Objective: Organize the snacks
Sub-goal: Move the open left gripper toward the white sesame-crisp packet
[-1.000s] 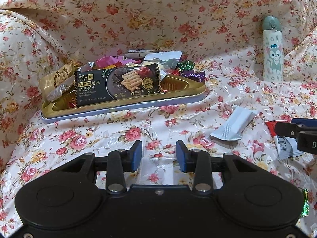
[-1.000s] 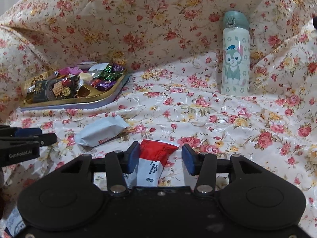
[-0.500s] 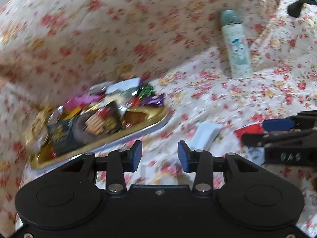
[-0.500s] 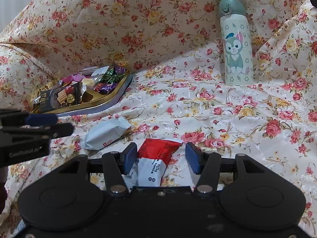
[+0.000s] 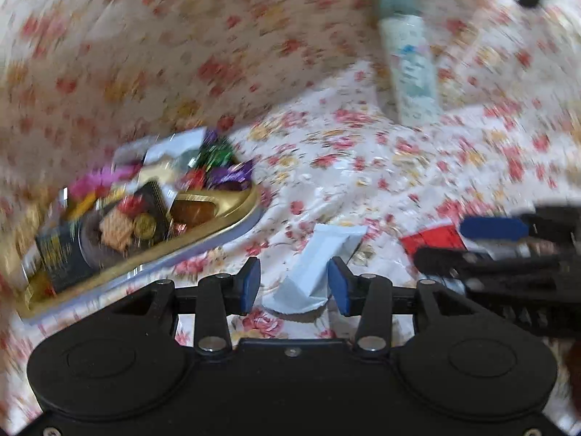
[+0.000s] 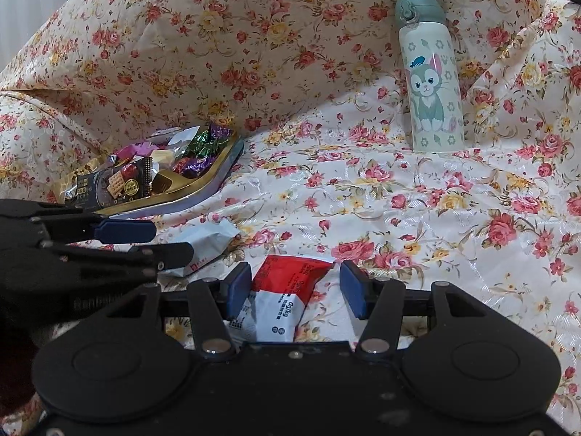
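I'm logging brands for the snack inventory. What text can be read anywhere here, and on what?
"Ogikg": on the red and white packet between the right gripper pads; its smaller print is unreadable.
Dark cracker packet in the gold tray: print too small to read.
Pale blue packet: red mark, unreadable.
Bottle: cartoon cat only, no words.

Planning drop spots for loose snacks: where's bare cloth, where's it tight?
Free: the wide cloth between the gold tray and the cat bottle, and all of it right of the red-and-white packet. Crowded: the tray is heaped with snacks; near front, the left gripper at the pale blue packet and the right gripper sit close together.
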Demonstrator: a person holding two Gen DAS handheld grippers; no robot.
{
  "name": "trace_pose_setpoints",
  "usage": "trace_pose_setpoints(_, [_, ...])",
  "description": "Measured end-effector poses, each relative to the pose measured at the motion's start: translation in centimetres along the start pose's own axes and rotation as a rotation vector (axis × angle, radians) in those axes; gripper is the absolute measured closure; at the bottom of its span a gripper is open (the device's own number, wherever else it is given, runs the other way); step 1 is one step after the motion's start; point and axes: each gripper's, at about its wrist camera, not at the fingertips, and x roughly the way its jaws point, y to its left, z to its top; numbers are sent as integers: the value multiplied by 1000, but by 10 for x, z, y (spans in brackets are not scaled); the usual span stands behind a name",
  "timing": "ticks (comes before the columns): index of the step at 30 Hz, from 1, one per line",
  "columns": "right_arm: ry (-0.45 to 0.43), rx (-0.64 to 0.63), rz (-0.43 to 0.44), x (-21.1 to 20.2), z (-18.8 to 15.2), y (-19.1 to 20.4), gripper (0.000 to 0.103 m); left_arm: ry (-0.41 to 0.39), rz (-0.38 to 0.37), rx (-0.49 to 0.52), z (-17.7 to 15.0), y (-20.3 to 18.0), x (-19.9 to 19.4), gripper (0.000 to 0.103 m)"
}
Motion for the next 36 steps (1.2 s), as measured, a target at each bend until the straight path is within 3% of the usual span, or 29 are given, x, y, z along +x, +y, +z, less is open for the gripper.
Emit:
trace_pose_setpoints(4, [0,0,-1,0,0,0,46,53,32,-163,1,25,12,51])
trace_pose_setpoints(6, [0,-1,-1,0,0,0,46,67,61,-199,-2,33,16,51])
trace_pose_setpoints(9, [0,0,-1,0,0,0,46,73,46,-264,-7,46,17,51])
trace_pose_setpoints(13, [0,-1,-2,0,0,0,45,44,58,-241,-9,44,10,52])
trace_pose_setpoints(19, [-1,-1,-3,0,0,0,45,-34,112,-30,-2,16,-2,52])
trace_pose_setpoints(22, [-1,-1,-4,0,0,1,45,-36,112,26,5,13,1,51])
trace_pose_setpoints(25, [-1,-1,-4,0,0,1,45,-29,124,-15,12,19,6,51])
trace_pose_setpoints(30, [-1,-1,-5,1,0,1,45,-8,108,-221,17,46,7,52])
trace_pose_setpoints(34, [-2,-1,-5,1,0,1,45,42,174,-214,16,50,18,52])
trace_pose_setpoints(36, [-2,-2,-6,1,0,1,45,57,172,-197,15,49,20,54])
